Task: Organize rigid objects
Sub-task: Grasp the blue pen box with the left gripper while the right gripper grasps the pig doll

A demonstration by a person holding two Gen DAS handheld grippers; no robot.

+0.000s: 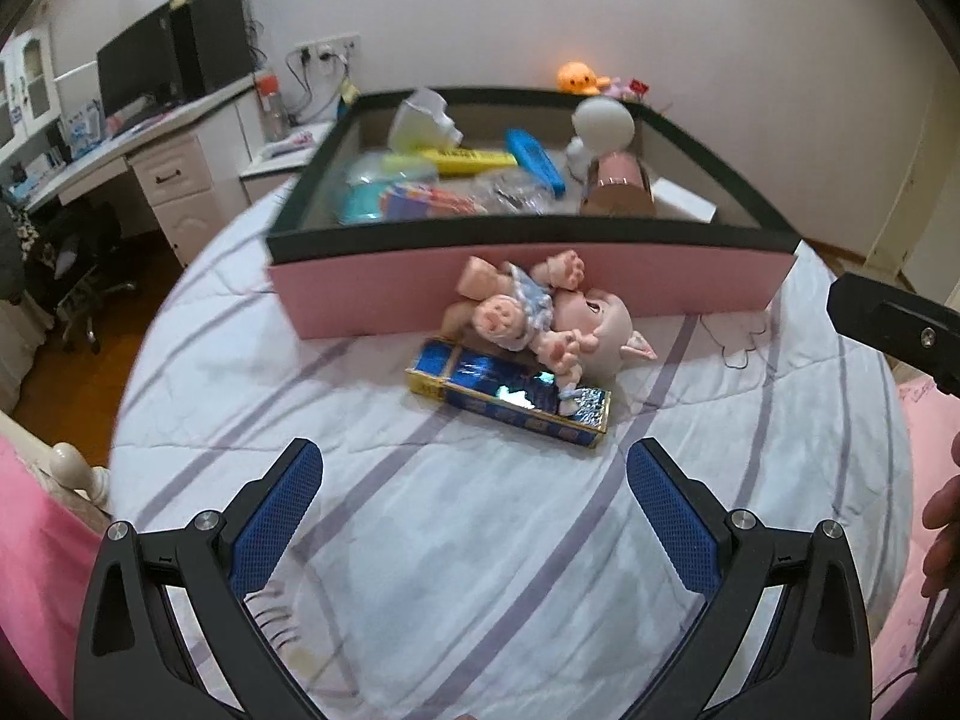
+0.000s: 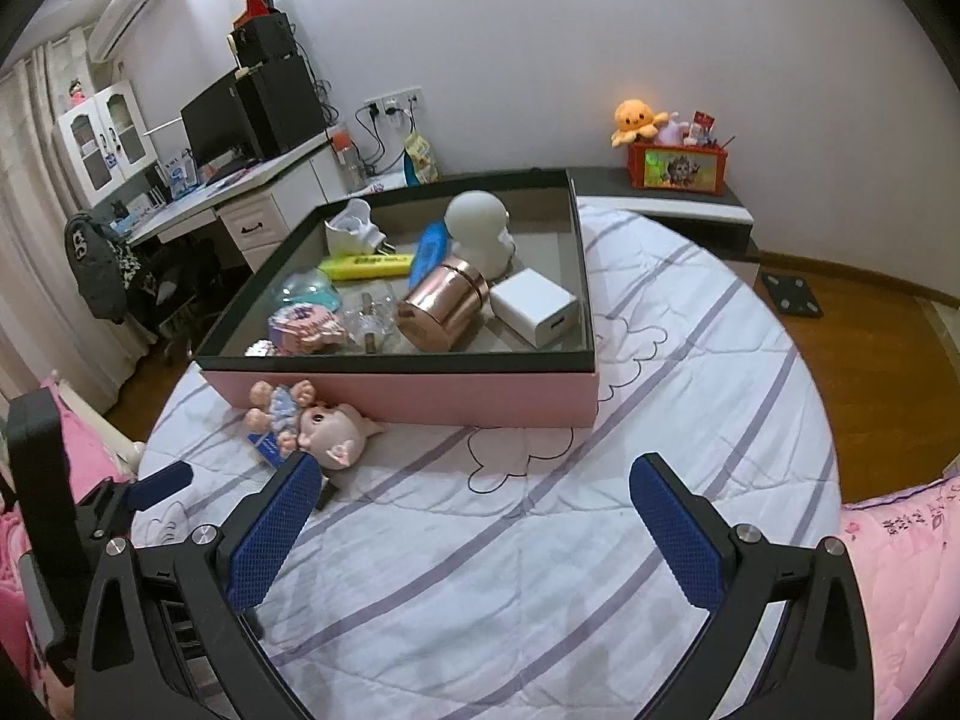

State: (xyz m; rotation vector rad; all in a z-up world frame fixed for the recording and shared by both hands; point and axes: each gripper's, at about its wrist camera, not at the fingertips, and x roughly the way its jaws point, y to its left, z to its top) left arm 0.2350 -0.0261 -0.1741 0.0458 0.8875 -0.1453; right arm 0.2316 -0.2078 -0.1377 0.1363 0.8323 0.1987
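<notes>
Bed quilt (image 1: 480,540) centre: doll (image 1: 540,312) and blue box (image 1: 510,390) remain unboxed; left claw (image 1: 474,468) and right claw (image 2: 474,480) are held apart, empty; a grasp is called for.

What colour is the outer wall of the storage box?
Pink, below a black rim, on the storage box; the right wrist view shows it best.

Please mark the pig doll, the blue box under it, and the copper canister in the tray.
pig doll (image 1: 600,315): left wrist view, on its head.
blue box (image 1: 480,373): left wrist view, on its shiny top face.
copper canister (image 2: 443,307): right wrist view, on its side wall.
</notes>
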